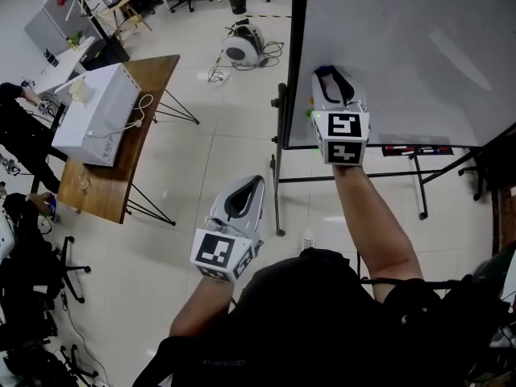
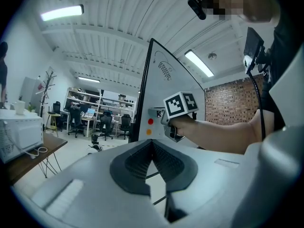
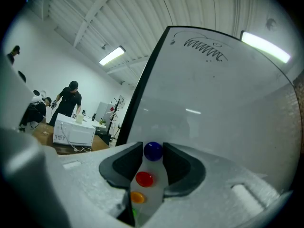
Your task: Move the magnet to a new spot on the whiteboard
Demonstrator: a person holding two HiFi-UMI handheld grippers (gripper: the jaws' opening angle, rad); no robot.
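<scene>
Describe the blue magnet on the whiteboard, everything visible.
The blue magnet is a small round dome, dark blue and glossy like plastic, with a faint highlight. It sits flat on the whiteboard, above a red magnet and an orange magnet, apart from both. It lies between the jaw tips of the right gripper, which flank it closely on both sides; whether the pads press on it cannot be told.

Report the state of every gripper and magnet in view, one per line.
right gripper: closed on the blue magnet.
blue magnet: gripped, against the whiteboard.
red magnet: stuck on the whiteboard, not gripped.
orange magnet: stuck on the whiteboard, not gripped.
left gripper: shut, empty.
</scene>
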